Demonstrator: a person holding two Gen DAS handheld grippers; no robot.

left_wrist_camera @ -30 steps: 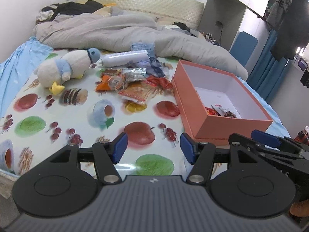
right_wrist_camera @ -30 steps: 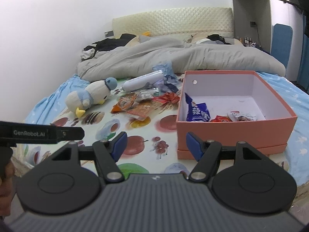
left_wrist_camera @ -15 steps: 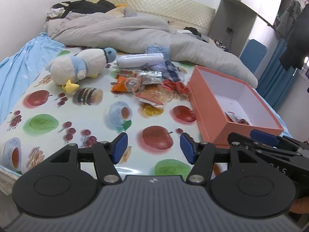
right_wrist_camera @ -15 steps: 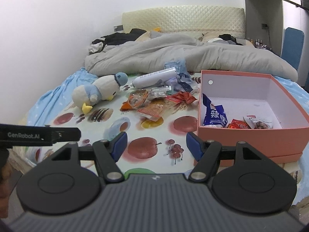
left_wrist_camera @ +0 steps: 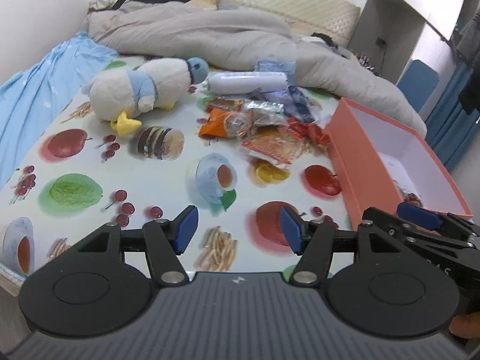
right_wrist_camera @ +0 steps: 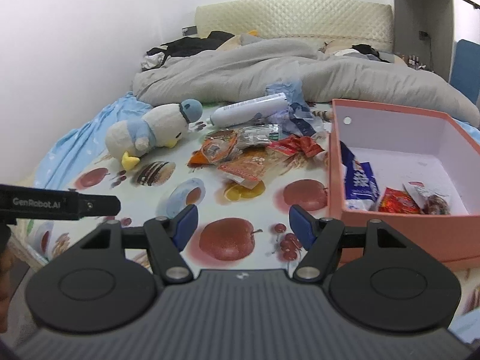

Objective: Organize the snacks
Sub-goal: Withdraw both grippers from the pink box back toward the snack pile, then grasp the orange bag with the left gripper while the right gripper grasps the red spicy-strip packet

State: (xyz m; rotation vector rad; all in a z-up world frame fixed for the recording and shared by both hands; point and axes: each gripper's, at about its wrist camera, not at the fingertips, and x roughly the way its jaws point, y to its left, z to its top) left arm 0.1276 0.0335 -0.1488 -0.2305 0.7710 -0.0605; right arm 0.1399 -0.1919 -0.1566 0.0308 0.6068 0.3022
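A heap of snack packets [left_wrist_camera: 264, 129] [right_wrist_camera: 249, 150] lies on the fruit-print cloth [left_wrist_camera: 168, 180] in the middle of the bed. To their right stands an open salmon-pink box [left_wrist_camera: 360, 156] [right_wrist_camera: 336, 156]; a blue packet [right_wrist_camera: 360, 183], a red packet [right_wrist_camera: 397, 201] and a clear packet [right_wrist_camera: 432, 198] lie inside. My left gripper [left_wrist_camera: 237, 231] hovers open and empty over the cloth's near part, well short of the heap. My right gripper [right_wrist_camera: 241, 225] is open and empty too, just left of the box's near corner. The right gripper's body [left_wrist_camera: 420, 234] shows at the left view's right edge.
A plush penguin [left_wrist_camera: 141, 93] [right_wrist_camera: 150, 135] lies left of the heap, a white bottle [left_wrist_camera: 246, 82] [right_wrist_camera: 249, 111] behind it. A rumpled grey duvet [left_wrist_camera: 210, 36] covers the far bed. Blue sheet [left_wrist_camera: 36, 84] hangs at the left edge. The left gripper's arm [right_wrist_camera: 60, 204] crosses the right view's left side.
Both grippers moved forward and a little lower toward the snack heap; packets, penguin and box now look larger and nearer. Jaw openings stayed the same.
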